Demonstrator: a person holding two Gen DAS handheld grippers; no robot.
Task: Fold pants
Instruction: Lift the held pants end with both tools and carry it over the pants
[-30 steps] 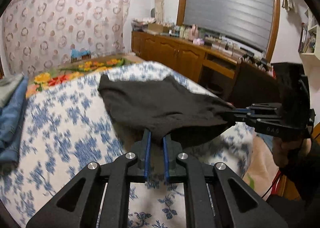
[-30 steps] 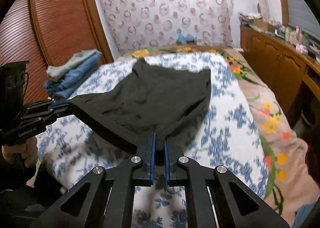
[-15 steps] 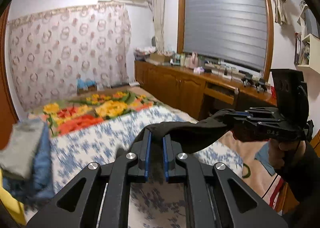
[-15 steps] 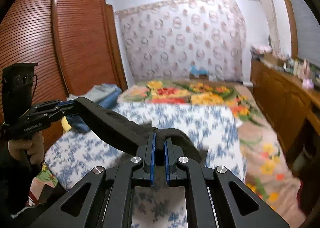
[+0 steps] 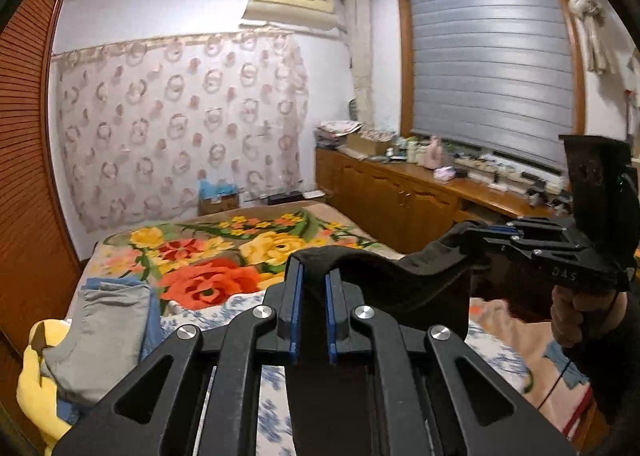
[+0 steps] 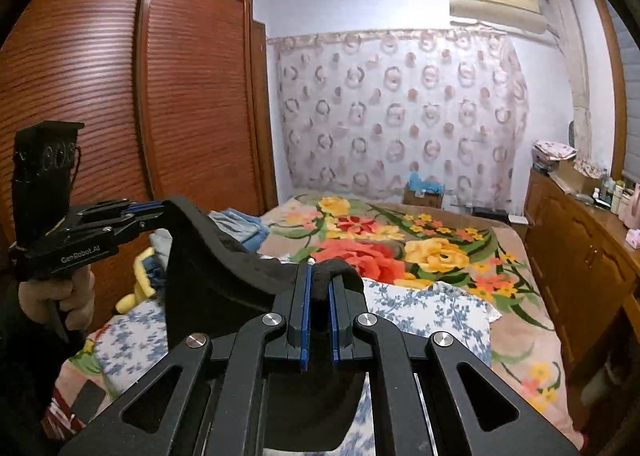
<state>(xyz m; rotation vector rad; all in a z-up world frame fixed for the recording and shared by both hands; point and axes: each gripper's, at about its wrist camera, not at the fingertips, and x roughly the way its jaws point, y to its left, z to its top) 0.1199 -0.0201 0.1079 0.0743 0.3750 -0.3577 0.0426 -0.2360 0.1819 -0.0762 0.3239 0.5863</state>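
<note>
Lettering on the two grippers
"GenRobot.AI" is printed on the left gripper (image 6: 158, 215); what seems to be "DAS" is seen on the right gripper (image 5: 486, 235)

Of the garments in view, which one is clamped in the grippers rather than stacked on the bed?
The black pants, strung between the left gripper and right gripper; the grey and blue clothes lie stacked.

The pants (image 5: 404, 288) hang between the left tongs (image 5: 313, 276) and the right tongs (image 6: 319, 276), above the bed (image 6: 516, 320). A clothes pile (image 5: 108, 332) lies left of the left tongs. A cabinet (image 5: 396, 207) stands right of the bed, and the wardrobe (image 6: 120, 95) stands behind the left tongs in the right wrist view.
</note>
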